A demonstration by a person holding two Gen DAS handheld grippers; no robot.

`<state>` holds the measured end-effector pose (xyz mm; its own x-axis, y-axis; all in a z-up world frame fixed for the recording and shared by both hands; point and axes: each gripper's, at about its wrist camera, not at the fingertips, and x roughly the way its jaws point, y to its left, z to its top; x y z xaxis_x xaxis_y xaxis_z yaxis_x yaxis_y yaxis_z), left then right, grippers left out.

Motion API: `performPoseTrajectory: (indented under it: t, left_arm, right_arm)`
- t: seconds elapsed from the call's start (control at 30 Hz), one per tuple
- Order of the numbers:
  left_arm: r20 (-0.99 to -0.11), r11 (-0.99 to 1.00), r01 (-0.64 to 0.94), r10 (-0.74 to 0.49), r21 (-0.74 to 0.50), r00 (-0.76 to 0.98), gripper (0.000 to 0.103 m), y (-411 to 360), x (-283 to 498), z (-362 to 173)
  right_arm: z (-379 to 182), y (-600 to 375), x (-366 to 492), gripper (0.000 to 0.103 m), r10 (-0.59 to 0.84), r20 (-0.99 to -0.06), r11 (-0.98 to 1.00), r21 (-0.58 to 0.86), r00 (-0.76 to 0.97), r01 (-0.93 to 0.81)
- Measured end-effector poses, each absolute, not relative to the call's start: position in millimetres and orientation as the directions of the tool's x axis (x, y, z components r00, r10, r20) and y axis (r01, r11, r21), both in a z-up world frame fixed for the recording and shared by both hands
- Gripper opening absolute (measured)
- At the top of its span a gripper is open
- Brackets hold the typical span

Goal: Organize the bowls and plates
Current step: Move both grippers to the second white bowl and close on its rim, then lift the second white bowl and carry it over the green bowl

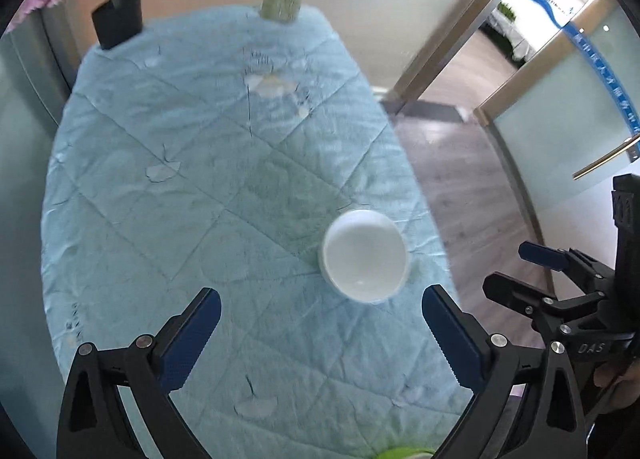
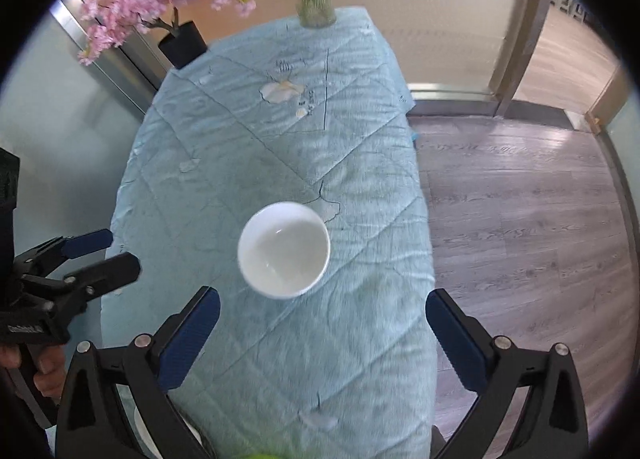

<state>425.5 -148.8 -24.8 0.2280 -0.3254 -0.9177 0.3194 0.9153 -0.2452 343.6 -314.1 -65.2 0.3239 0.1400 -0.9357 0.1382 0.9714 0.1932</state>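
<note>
I see both the left gripper (image 1: 320, 335) and right gripper (image 2: 322, 333) spread wide above the white bowl (image 1: 364, 255); only the right wrist view shows a plate edge (image 2: 140, 425) near-left.

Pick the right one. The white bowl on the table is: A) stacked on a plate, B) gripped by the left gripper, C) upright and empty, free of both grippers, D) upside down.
C: the white bowl sits open side up and empty on the blue tablecloth, ahead of the open right gripper and open left gripper.
</note>
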Motion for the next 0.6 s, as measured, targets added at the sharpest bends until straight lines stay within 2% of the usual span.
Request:
performPoseTrajectory:
  t: [0.17, 0.23, 0.3, 0.37, 0.4, 0.43, 0.47, 0.5, 0.53, 0.57, 0.6]
  left_arm:
    - [-0.931, 0.914, 0.307, -0.325, -0.265, 0.166, 0.099, -162.6, 450.3, -73.2]
    - [-0.934, 0.910, 0.306, -0.332, -0.281, 0.129, 0.085, -167.6, 456.5, -91.7]
    - [-0.936, 0.901, 0.316, -0.340, -0.298, 0.087, 0.077, -176.3, 462.2, -108.5]
    - [-0.941, 0.898, 0.332, -0.330, -0.289, 0.074, 0.076, -183.5, 465.9, -119.5]
    - [-0.944, 0.896, 0.342, -0.324, -0.282, 0.070, 0.071, -186.9, 468.4, -125.2]
    - [-0.946, 0.895, 0.351, -0.318, -0.276, 0.064, 0.060, -189.5, 470.3, -129.5]
    - [-0.949, 0.894, 0.357, -0.310, -0.270, 0.058, 0.052, -191.8, 472.3, -133.6]
    - [-0.950, 0.894, 0.356, -0.308, -0.271, 0.049, 0.040, -193.3, 474.3, -137.0]
    - [-0.949, 0.893, 0.352, -0.314, -0.282, 0.037, 0.034, -194.2, 476.4, -140.9]
    - [-0.949, 0.893, 0.349, -0.315, -0.285, 0.031, 0.032, -194.7, 476.9, -142.3]
    - [-0.950, 0.893, 0.348, -0.312, -0.285, 0.022, 0.027, -195.8, 478.4, -145.4]
  right_arm:
    - [-120.9, -322.7, 366.3, 0.102, 0.170, -0.959, 0.960, 0.214, 0.228, 0.182]
    - [-139.9, -323.5, 373.6, 0.099, 0.176, -0.966, 0.957, 0.213, 0.189, 0.195]
    - [-154.2, -323.1, 380.9, 0.094, 0.159, -0.973, 0.960, 0.191, 0.164, 0.203]
    - [-161.8, -321.0, 386.4, 0.090, 0.143, -0.977, 0.962, 0.174, 0.157, 0.209]
    - [-164.9, -319.6, 389.4, 0.087, 0.141, -0.977, 0.962, 0.173, 0.157, 0.210]
    - [-166.3, -318.8, 391.4, 0.068, 0.143, -0.977, 0.962, 0.175, 0.160, 0.210]
    - [-168.2, -318.0, 394.6, 0.043, 0.140, -0.977, 0.962, 0.173, 0.164, 0.212]
    - [-171.3, -317.8, 397.7, 0.038, 0.123, -0.980, 0.962, 0.156, 0.154, 0.224]
    - [-175.8, -318.6, 399.9, 0.031, 0.124, -0.982, 0.958, 0.155, 0.140, 0.241]
    - [-181.8, -319.3, 401.8, 0.025, 0.139, -0.983, 0.950, 0.166, 0.117, 0.265]
    - [-185.8, -319.8, 402.8, 0.023, 0.156, -0.982, 0.945, 0.180, 0.107, 0.275]
